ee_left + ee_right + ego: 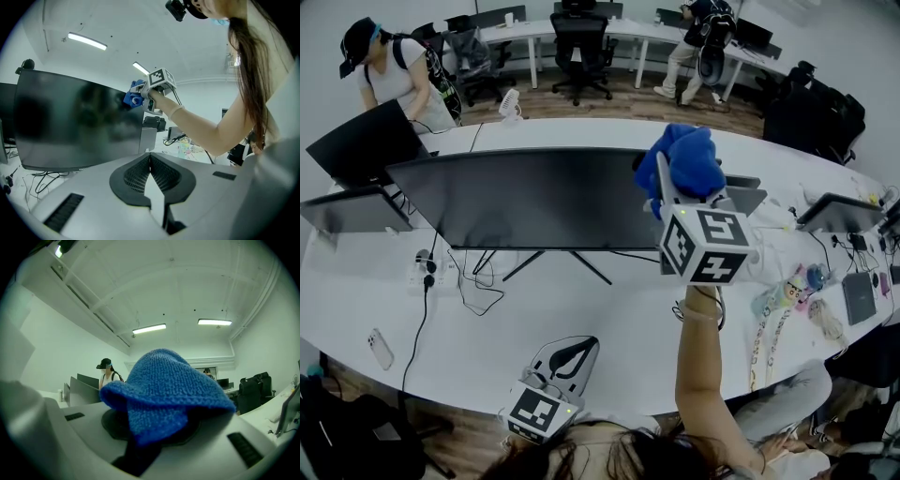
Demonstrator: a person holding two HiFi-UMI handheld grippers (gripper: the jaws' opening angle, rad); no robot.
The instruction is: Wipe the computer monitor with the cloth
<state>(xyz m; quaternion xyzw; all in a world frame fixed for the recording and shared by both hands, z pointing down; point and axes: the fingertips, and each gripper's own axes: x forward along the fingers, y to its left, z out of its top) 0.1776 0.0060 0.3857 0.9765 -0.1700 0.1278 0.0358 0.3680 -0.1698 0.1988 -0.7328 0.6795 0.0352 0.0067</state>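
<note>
A wide computer monitor (534, 197) with a dark screen stands on the white table (609, 366). My right gripper (668, 187) is raised at the monitor's upper right corner, shut on a blue cloth (686, 161) that bunches over its jaws. In the right gripper view the cloth (164, 385) fills the middle and hides the right gripper (150, 427) fingertips; the ceiling is behind it. My left gripper (572, 345) is low over the table's front edge, shut with nothing in it. The left gripper view shows the left gripper (150, 157), the screen (75, 122) and the cloth (134, 97).
A phone (380, 349) and a power strip (425, 272) with cables lie at the left. Another monitor (366, 141) stands at the far left, laptops (839, 211) and lanyards (783, 309) at the right. A person (389, 75) stands behind the table.
</note>
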